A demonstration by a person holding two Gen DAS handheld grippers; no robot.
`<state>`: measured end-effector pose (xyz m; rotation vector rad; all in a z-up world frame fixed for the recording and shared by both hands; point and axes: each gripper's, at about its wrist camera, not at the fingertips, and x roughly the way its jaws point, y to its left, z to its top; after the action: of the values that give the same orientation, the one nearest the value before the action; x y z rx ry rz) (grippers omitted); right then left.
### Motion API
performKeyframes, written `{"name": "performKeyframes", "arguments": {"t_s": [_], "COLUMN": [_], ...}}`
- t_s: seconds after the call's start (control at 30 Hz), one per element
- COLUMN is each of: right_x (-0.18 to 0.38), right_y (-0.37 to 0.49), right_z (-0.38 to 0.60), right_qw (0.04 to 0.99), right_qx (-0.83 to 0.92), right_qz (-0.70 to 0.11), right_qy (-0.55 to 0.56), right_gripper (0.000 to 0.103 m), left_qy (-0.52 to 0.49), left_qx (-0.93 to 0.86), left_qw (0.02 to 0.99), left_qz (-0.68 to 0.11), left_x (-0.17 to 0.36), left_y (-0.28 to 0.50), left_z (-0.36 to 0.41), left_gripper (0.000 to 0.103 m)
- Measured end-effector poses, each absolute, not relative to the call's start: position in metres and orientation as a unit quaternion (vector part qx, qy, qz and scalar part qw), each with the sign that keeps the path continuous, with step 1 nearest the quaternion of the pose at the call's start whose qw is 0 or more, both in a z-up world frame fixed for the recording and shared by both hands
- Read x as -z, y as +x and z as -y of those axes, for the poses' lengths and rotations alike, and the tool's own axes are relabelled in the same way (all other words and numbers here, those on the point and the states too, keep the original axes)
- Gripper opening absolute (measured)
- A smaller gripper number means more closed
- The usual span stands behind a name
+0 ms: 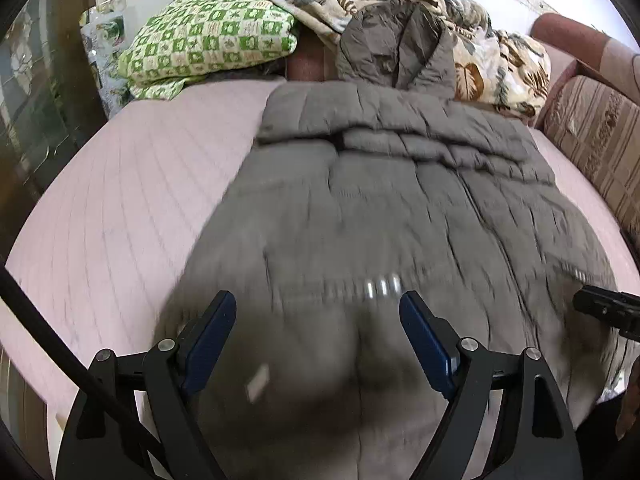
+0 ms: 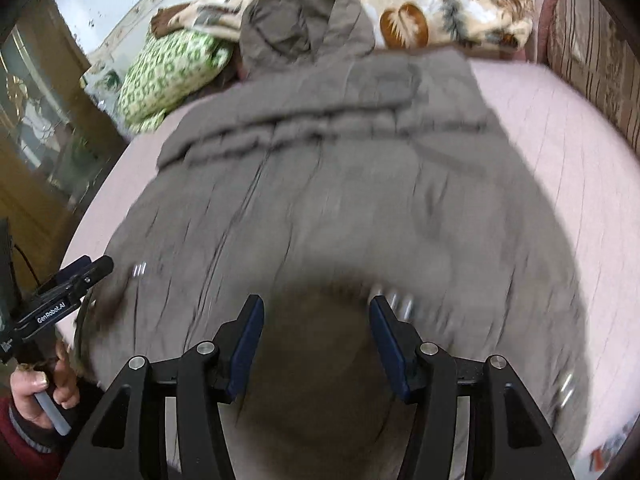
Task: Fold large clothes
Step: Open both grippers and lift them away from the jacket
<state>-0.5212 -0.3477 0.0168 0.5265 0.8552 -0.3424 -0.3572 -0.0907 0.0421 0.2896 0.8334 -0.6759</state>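
A large grey-brown quilted hooded coat [image 1: 400,208] lies spread on the pink bed sheet [image 1: 132,200], its hood [image 1: 394,48] at the far end against the bedding. My left gripper [image 1: 316,304] is open and empty just above the coat's near hem. My right gripper [image 2: 316,308] is open and empty above the hem too, and the coat [image 2: 340,184] fills that view. The right gripper's tip shows at the right edge of the left wrist view [image 1: 608,312]; the left gripper shows at the left of the right wrist view [image 2: 72,288]. Both near views are blurred.
A green checked pillow [image 1: 208,44] and a leaf-patterned blanket [image 1: 500,64] lie at the bed's far end. A striped sofa cushion [image 1: 596,136] borders the bed on the right. A wooden glass cabinet [image 2: 36,128] stands on the left.
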Motion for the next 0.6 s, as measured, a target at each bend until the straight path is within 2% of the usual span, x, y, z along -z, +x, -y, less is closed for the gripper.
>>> {"name": "performKeyframes", "arguments": {"t_s": [0.33,0.6], "right_x": [-0.001,-0.028], "right_y": [-0.562,-0.599], "right_z": [0.308,0.304], "right_qw": [0.869,0.894], "right_qx": [0.163,0.156], "right_qz": [-0.405,-0.329], "right_qy": [0.231,0.263], "right_gripper": [0.064,0.064], "left_qy": [0.152,0.083], "left_qx": [0.377,0.436], "left_qw": [0.825,0.831], "left_qz": [-0.393,-0.336], "left_x": [-0.024,-0.102], "left_y": [-0.451,-0.496], "left_z": [0.107,0.104], "left_gripper": [0.083,0.083]}}
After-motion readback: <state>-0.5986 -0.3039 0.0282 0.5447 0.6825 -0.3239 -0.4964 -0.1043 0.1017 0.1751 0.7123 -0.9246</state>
